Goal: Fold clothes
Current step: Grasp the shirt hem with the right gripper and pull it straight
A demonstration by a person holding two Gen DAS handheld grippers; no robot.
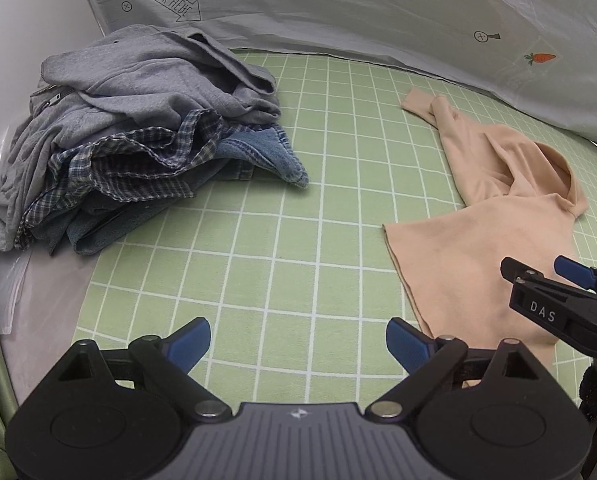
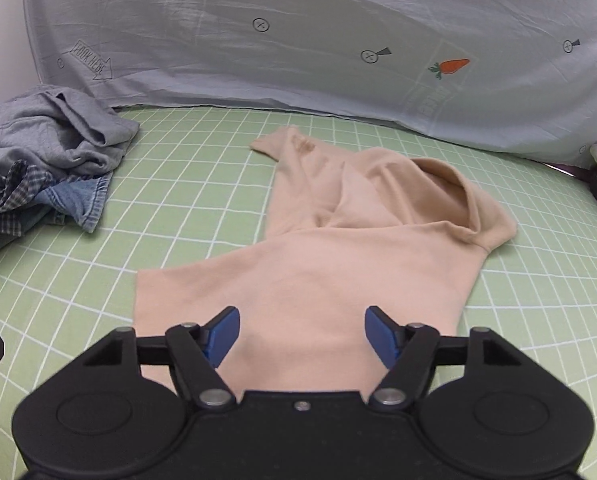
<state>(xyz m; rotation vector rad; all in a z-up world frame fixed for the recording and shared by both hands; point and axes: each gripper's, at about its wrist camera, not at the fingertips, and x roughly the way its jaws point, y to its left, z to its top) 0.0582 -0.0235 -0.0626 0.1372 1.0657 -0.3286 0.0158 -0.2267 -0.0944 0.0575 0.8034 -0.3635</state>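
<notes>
Peach top [image 2: 310, 276] lies flat and soft on the green checked sheet [image 2: 202, 184], right in front of the right gripper [image 2: 302, 338], whose jaws are wide open and empty like the left gripper's [image 1: 298, 344], and it looks light and floppy, so pinch its near edge.

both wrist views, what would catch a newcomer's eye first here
The peach top lies spread, partly folded over itself, on the green checked sheet, right in front of the open right tongs. At far left sits a rumpled pile of clothes: grey hoodie on top, plaid shirt and denim beneath. The left tongs are open too, over bare sheet.
</notes>
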